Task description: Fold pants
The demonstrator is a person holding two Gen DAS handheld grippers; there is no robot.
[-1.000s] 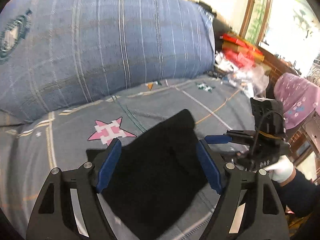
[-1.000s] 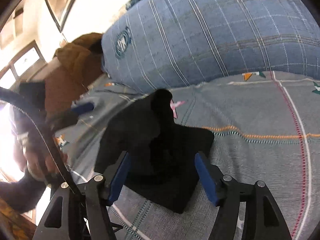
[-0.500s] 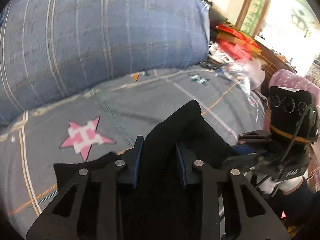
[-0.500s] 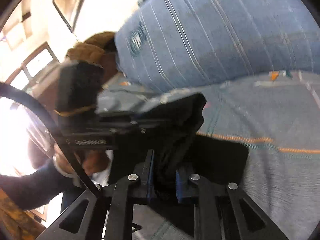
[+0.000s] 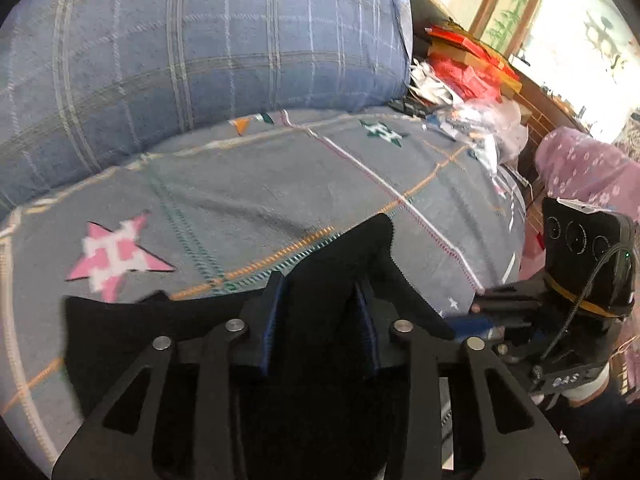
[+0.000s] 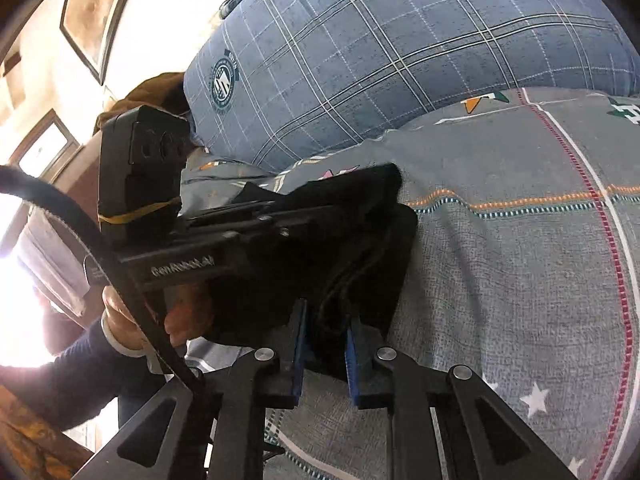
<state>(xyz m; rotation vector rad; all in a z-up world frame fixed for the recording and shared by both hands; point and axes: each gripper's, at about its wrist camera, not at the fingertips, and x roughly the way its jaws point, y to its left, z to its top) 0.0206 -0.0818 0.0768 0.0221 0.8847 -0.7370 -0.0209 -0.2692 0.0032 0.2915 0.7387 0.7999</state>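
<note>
Black pants (image 5: pixel 120 336) lie on a grey star-print bedsheet (image 5: pixel 280 184), with one edge lifted into a peak. My left gripper (image 5: pixel 318 286) has that raised fabric between its blue pads; its jaws are opening slightly, and the pads still press on the cloth. In the right wrist view my right gripper (image 6: pixel 326 316) is shut on a bunched fold of the pants (image 6: pixel 372 216). The left gripper (image 6: pixel 332 210) reaches across from the left and into the same bundle, just beyond my right fingertips. A person's hand (image 6: pixel 184 312) holds it.
A large blue plaid pillow (image 5: pixel 200 40) rises behind the sheet. Red boxes and plastic bags (image 5: pixel 468 64) pile up at the far right, next to a purple floral cloth (image 5: pixel 580 168). A brown garment (image 6: pixel 156 88) lies left of the pillow.
Both grippers went from wide open around the pants to closed on the fabric. The gripped edge has come up off the sheet, and the two grippers have drawn close together.
</note>
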